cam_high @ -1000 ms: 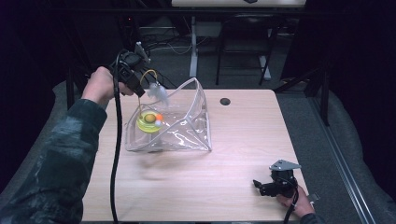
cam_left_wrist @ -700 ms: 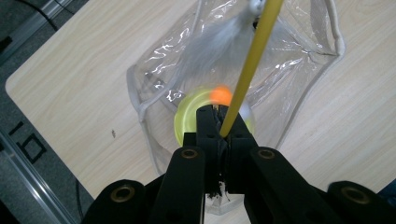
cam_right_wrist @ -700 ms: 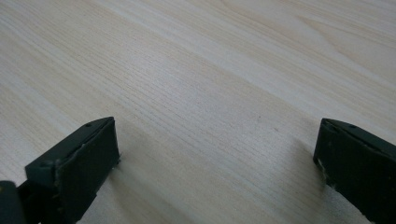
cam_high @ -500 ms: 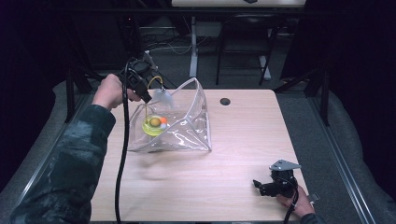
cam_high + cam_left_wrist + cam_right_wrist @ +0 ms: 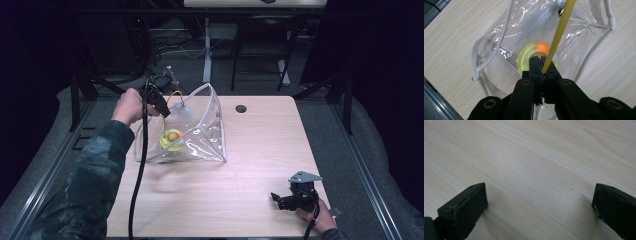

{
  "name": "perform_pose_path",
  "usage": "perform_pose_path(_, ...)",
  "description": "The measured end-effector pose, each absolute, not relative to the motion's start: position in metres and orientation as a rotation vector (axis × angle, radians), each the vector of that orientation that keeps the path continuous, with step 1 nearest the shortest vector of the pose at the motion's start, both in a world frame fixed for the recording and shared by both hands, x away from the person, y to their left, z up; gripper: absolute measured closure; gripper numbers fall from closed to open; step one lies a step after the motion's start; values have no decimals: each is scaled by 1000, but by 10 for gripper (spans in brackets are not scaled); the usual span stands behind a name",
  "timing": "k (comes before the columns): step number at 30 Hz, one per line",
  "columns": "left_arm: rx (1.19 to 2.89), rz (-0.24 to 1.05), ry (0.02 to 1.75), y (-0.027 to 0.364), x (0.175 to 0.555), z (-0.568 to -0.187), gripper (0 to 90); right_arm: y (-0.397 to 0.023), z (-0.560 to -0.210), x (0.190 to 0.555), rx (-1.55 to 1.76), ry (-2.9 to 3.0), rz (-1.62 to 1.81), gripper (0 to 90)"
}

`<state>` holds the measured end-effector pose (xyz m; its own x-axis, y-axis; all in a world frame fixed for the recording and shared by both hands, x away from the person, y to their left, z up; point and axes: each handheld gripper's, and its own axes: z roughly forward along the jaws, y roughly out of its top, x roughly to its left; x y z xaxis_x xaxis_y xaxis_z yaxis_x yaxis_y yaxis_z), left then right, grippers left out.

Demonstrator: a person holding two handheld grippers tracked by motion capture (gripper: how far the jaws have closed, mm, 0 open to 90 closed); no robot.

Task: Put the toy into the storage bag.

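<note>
1. The left gripper is clamped shut on a thin yellow stick, a wand with a grey feather tuft and a small bell at its far end.
2. In the left gripper view the stick's long axis runs from the jaw tips at frame centre up and slightly right to the top edge, so the tuft end leads.
3. Straight beyond the jaws lies the clear plastic bag, mouth open toward the gripper; in the high view it sits left of centre on the table.
4. Inside the bag rests a yellow ring toy with an orange ball, directly under the stick's line.
5. Judgement: the wand is being fed into the bag, so the stick should follow its own axis through the mouth.
6. The right gripper rests at the lower right, jaws wide apart with nothing between them, well apart from the bag; the left hand is far nearer.
</note>
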<state>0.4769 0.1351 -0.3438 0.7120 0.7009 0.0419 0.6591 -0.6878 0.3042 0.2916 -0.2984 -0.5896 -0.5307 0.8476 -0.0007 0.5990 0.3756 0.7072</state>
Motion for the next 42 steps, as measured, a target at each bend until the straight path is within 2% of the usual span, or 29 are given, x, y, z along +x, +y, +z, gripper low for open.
perform_pose_path(17,2675,198,1113,123,484,-377,878,-298,-590,292,1261,2277,942,0)
perform_pose_path(26,2732,245,1127,118,485,-389,870,-298,-590,292,1261,2278,944,0)
perform_pose_path(29,2700,228,1134,121,485,-390,863,-298,-590,292,1261,2279,944,0)
perform_pose_path(31,2655,193,1132,124,484,-388,821,-298,-590,292,1262,2280,943,0)
perform_pose_path(36,2595,201,1114,137,473,-373,671,-298,-590,292,1261,2279,944,0)
perform_pose_path(42,2532,240,1156,162,462,-357,435,-298,-590,292,1261,2279,944,0)
